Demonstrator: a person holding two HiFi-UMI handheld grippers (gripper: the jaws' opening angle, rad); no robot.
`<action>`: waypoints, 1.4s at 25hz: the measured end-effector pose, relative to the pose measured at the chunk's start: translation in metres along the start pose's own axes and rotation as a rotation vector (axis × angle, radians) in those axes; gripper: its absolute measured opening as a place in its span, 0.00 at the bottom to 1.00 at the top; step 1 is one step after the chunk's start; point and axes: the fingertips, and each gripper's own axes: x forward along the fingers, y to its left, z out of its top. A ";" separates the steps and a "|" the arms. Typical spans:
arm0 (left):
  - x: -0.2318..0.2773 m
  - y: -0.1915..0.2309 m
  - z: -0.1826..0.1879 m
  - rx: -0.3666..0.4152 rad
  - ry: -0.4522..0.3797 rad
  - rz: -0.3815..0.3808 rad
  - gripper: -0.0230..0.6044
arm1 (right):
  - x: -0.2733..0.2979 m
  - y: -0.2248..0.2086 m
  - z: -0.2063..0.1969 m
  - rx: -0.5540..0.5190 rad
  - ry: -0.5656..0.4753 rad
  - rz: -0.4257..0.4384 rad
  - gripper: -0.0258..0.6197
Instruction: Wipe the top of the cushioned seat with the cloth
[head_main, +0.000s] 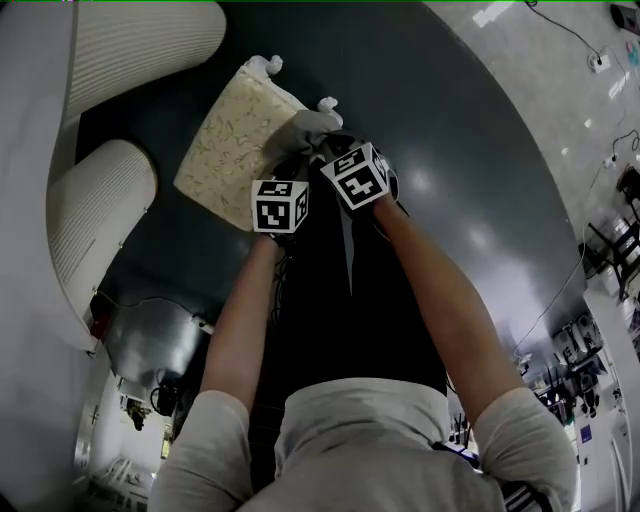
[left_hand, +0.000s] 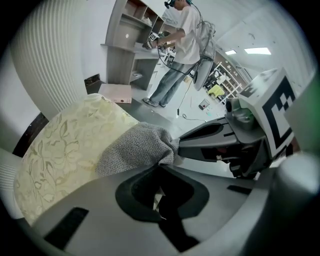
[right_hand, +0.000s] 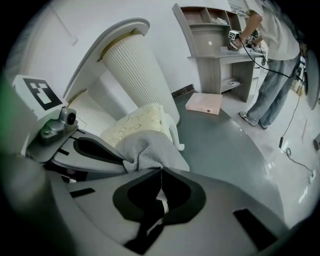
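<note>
Cloth (head_main: 300, 130) on seat (head_main: 225, 150) (in both claws (left_hand: 161, 167) (right_hand: 161, 170))

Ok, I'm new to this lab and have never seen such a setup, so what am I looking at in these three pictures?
There is no robot here. A person holds a hand-held tool with two jaws, a gripper, in each hand. The head view comes from a camera on the person's head, looking down along their arms. The cubes with black-and-white squares are parts of the grippers. The other two pictures come from cameras riding on each gripper, looking along its jaws.

On the dark floor stands a cushioned seat with a cream leaf pattern. A grey cloth lies at its corner nearest the grippers. The left gripper and the right gripper sit side by side, each with its jaws closed on that cloth. Another person stands at shelves in the background.
</note>
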 end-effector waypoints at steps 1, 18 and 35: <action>0.000 0.002 0.003 0.004 0.001 -0.002 0.07 | 0.000 -0.001 0.002 0.007 -0.003 -0.002 0.06; -0.005 0.048 0.056 0.069 0.038 -0.040 0.07 | 0.020 -0.003 0.057 0.111 -0.024 -0.028 0.06; -0.016 0.100 0.096 0.078 0.027 -0.059 0.07 | 0.048 0.005 0.115 0.156 -0.052 -0.060 0.06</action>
